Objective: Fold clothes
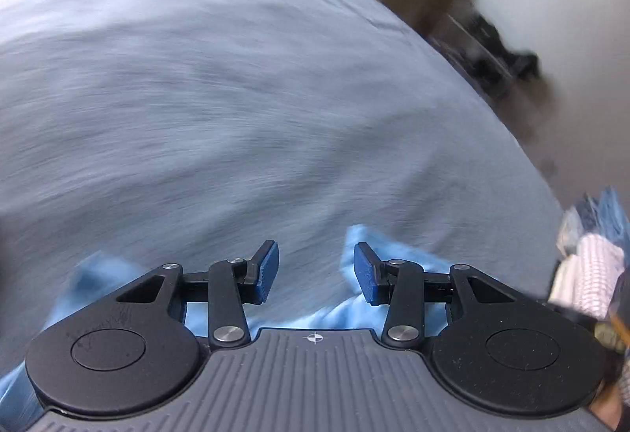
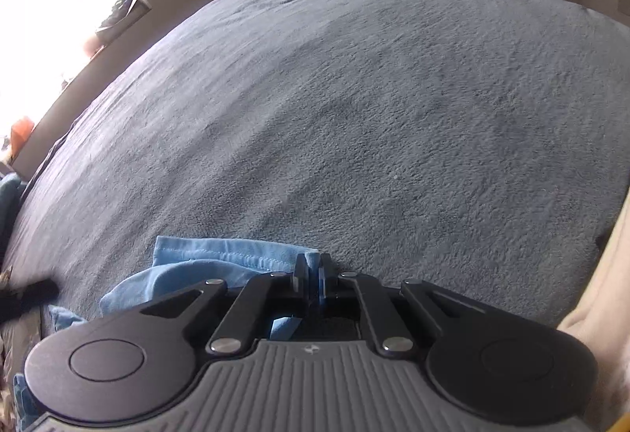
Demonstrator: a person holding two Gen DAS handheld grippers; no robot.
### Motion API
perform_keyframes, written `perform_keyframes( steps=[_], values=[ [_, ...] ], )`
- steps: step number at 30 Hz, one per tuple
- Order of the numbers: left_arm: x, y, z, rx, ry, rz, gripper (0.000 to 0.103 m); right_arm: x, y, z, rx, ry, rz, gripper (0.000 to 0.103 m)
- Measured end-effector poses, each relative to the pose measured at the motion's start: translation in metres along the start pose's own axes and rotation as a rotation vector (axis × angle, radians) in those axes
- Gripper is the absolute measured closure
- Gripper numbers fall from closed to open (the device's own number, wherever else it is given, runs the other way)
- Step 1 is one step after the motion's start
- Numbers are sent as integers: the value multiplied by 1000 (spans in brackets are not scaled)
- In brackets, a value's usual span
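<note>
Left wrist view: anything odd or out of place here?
Nothing damaged or spilled. The view is motion-blurred. The left gripper has open, empty jaws above the light blue cotton garment, which lies bunched on the grey textured bedspread. The right gripper pinches its hem.

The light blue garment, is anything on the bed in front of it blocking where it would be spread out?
Nothing visible does. The right gripper is shut on an edge of the light blue garment, and the grey bedspread beyond it lies bare. The left gripper is open with nothing between its pads.
</note>
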State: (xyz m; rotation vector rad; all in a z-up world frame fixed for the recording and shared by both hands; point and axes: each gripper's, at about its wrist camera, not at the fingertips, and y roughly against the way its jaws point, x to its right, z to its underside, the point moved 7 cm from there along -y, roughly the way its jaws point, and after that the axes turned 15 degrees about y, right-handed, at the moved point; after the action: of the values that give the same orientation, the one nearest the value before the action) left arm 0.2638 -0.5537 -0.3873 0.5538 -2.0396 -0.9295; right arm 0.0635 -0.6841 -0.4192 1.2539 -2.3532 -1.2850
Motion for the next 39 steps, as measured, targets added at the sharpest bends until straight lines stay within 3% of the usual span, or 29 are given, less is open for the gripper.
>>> perform_keyframes(
  steps=[3, 6, 8, 10, 12, 15, 20, 28, 32, 35, 37, 38, 39],
  values=[
    [19, -41, 5, -111, -43, -11, 61, 2, 0, -2, -6, 29, -10, 97],
    [26, -63, 10, -161, -72, -36, 62, 4, -2, -3, -7, 19, -29, 97],
    [30, -68, 15, -166, -92, -44, 67, 8, -3, -2, -8, 9, -42, 97],
    [35, -69, 21, -158, -128, -49, 87, 10, -3, 0, -8, 2, -50, 97],
    [42, -69, 29, -145, -179, -54, 99, 11, -3, 2, -5, 0, -56, 97],
    [58, -66, 33, -84, -279, -77, 102, 11, -1, 3, 9, 18, -61, 97],
    [101, -67, 17, 32, -403, -38, 102, 3, 14, 1, 74, 136, -22, 97],
    [140, -101, 31, 105, -669, -73, 102, -8, 23, 9, 133, 293, 111, 98],
    [136, -122, 39, 103, -725, -141, 100, -6, 9, 14, 125, 299, 148, 98],
    [133, -121, 41, 108, -701, -160, 94, -3, -2, 14, 116, 294, 153, 97],
    [133, -114, 35, 111, -656, -164, 72, 2, 1, 10, 111, 258, 140, 83],
    [133, -109, 30, 113, -625, -162, 67, 6, 4, 8, 109, 230, 131, 76],
    [132, -104, 24, 110, -582, -151, 64, 12, 7, 5, 108, 191, 123, 63]
  ],
)
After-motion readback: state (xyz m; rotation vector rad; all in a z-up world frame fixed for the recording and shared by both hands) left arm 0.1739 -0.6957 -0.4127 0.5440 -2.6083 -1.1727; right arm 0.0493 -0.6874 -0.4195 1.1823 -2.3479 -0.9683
